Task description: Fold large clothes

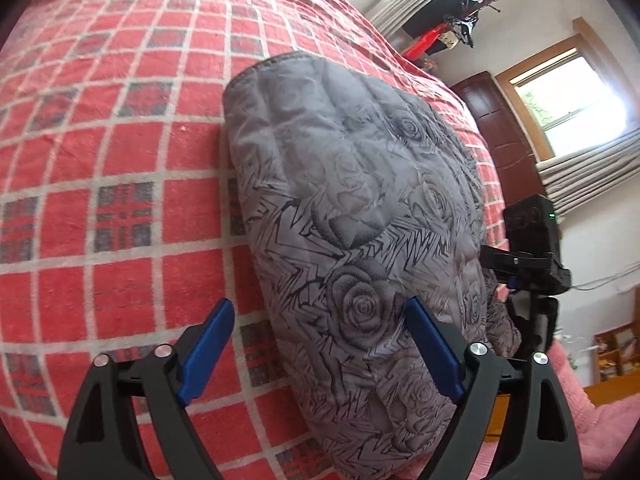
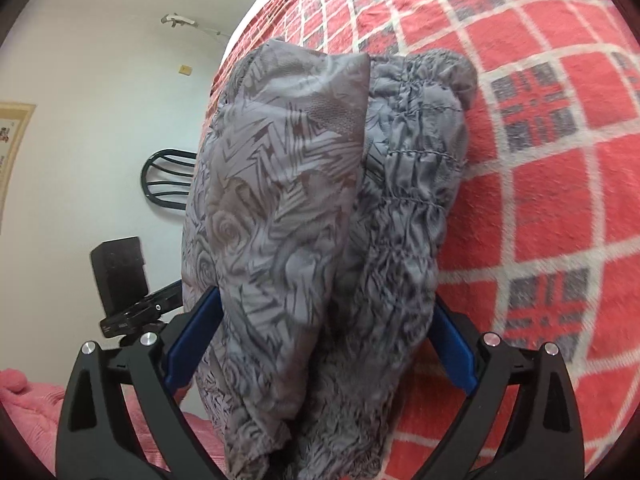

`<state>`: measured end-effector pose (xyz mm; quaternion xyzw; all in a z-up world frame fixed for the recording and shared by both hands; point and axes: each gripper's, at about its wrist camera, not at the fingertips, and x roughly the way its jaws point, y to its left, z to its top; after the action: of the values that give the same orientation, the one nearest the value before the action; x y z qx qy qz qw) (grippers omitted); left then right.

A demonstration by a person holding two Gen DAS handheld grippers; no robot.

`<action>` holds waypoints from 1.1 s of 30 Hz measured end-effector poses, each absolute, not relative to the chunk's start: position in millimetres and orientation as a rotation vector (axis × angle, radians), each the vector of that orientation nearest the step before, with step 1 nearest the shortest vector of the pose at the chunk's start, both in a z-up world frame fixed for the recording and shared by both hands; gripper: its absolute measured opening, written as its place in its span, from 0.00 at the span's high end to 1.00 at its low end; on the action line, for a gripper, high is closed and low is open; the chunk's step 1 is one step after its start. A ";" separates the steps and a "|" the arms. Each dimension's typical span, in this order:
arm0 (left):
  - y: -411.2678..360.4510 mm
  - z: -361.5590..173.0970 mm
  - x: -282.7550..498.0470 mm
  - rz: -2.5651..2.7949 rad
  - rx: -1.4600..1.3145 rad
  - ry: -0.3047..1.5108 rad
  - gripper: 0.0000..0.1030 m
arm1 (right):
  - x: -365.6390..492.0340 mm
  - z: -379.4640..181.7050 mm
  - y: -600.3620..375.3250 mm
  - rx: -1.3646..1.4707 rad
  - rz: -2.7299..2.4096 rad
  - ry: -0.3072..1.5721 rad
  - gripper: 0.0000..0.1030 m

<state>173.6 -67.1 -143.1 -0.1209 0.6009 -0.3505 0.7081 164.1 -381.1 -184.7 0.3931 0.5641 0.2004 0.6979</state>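
Observation:
A grey quilted jacket (image 1: 352,184) printed with roses lies folded into a thick bundle on a red plaid bedspread (image 1: 120,120). My left gripper (image 1: 319,303) stands open over the bundle's near end; its left finger hangs over the bedspread and its right finger (image 1: 436,344) over the fabric. In the right wrist view the jacket (image 2: 288,184) shows its gathered waistband and a folded flap, and it fills the gap of my right gripper (image 2: 325,296), whose jaws stand wide open. The fabric hides part of the left pad. Each view shows the other gripper's black body (image 1: 528,248) (image 2: 120,280) beside the bundle.
The bedspread (image 2: 540,160) stretches far around the jacket. A pink fluffy blanket (image 1: 580,412) (image 2: 24,396) lies past the bed's edge. Beyond the bed are a dark wooden door (image 1: 496,132), a curtained window (image 1: 572,100) and a black chair back (image 2: 168,176) against a white wall.

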 end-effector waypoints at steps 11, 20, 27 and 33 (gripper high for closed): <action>-81.9 -182.7 203.0 -0.938 -0.493 1.421 0.07 | 214.5 -213.5 -375.3 0.953 0.540 1.255 0.03; -102.1 -162.3 199.8 -0.980 -0.407 1.354 0.18 | 210.5 -201.9 -369.2 0.926 0.556 1.219 0.10; -99.9 -133.0 183.4 -1.005 -0.392 1.274 0.24 | 205.8 -181.4 -370.5 0.914 0.555 1.166 0.24; -95.2 -104.7 169.5 -1.026 -0.392 1.204 0.24 | 196.4 -152.3 -367.6 0.876 0.565 1.101 0.24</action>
<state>169.5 -95.2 -104.7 -0.1752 0.5375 -0.4581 0.6859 196.4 -367.6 -152.3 0.3973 0.4994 0.2560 0.7261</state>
